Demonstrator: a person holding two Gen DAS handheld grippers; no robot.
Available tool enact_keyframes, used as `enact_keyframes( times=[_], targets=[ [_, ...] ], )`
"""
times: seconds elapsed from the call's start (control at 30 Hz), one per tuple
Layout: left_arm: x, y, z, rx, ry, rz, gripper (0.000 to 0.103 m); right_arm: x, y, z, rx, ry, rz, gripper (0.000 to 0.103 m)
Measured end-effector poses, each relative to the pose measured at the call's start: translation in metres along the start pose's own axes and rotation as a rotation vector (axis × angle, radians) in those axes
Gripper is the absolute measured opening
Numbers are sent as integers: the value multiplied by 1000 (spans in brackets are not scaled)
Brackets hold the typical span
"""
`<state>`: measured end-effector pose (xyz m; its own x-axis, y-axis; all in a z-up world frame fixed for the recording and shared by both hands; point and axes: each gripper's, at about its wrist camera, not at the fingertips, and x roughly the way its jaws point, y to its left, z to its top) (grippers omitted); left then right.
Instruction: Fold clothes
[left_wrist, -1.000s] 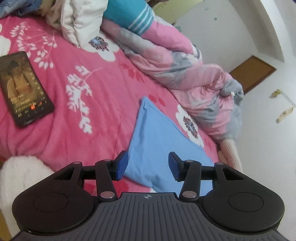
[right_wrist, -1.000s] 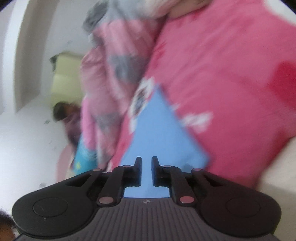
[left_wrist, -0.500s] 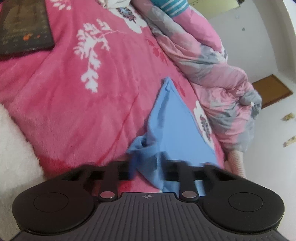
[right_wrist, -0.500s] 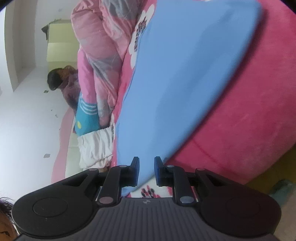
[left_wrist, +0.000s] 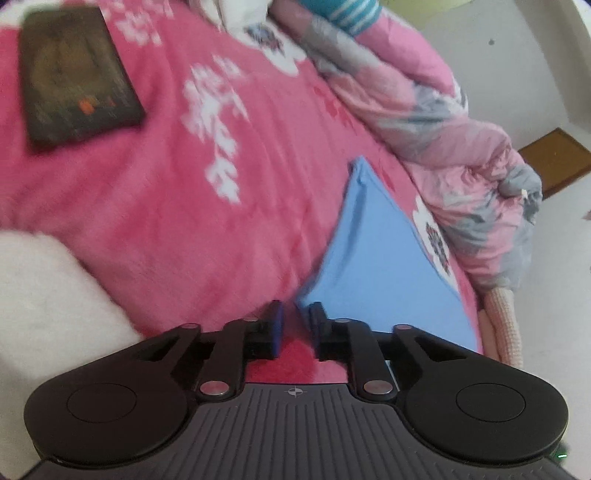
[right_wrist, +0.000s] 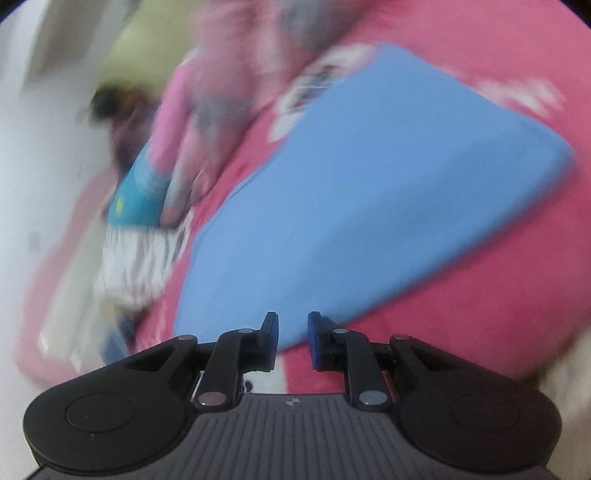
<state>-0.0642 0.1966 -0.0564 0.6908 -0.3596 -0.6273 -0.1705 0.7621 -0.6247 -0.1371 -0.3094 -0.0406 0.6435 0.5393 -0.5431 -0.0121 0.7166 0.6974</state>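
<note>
A folded light-blue garment (left_wrist: 384, 266) lies flat on the pink floral blanket (left_wrist: 221, 221). In the left wrist view my left gripper (left_wrist: 295, 317) sits at the garment's near corner, jaws a little apart with nothing between them. In the blurred right wrist view the blue garment (right_wrist: 362, 199) fills the middle. My right gripper (right_wrist: 291, 328) hovers at its near edge, jaws a little apart and empty.
A dark book or box (left_wrist: 74, 74) lies on the blanket at far left. A rumpled pink and grey quilt (left_wrist: 443, 140) runs along the right side by the wall. A white fluffy item (left_wrist: 48, 295) sits at the near left.
Half a second ago my left gripper held up the garment's corner; now that corner lies flat and the jaws are apart. The right gripper's view has swung and blurred.
</note>
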Motion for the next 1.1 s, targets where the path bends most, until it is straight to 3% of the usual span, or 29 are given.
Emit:
enact_keyframes(
  times=[0.17, 0.27, 0.4, 0.57, 0.7, 0.77, 0.83, 0.9, 0.97, 1.1],
  targets=[
    [-29, 1, -1, 92, -142, 135, 19, 38, 61, -1, -379, 37, -77, 19],
    [-36, -19, -12, 241, -205, 195, 24, 60, 82, -23, -592, 30, -198, 18],
    [-34, -52, -33, 450, -264, 214, 34, 57, 94, -51, -784, -1, -279, 18],
    [-9, -99, -62, 723, -270, 132, 45, 36, 91, -44, -767, -117, -323, 17],
    [27, -119, -89, 876, -169, 106, 54, 33, 74, -35, -684, -191, -320, 20],
    [46, -117, -100, 902, -131, 147, 56, 42, 58, -44, -685, -166, -377, 21],
    [43, -114, -106, 904, -176, 154, 63, 34, 52, -59, -720, -210, -385, 26],
    [42, -110, -102, 879, -175, 158, 74, 27, 54, -69, -763, -199, -409, 28],
    [41, -107, -95, 838, -160, 152, 78, 18, 56, -68, -783, -191, -420, 28],
    [43, -109, -90, 809, -146, 160, 83, 3, 47, -42, -754, -313, -466, 28]
  ],
)
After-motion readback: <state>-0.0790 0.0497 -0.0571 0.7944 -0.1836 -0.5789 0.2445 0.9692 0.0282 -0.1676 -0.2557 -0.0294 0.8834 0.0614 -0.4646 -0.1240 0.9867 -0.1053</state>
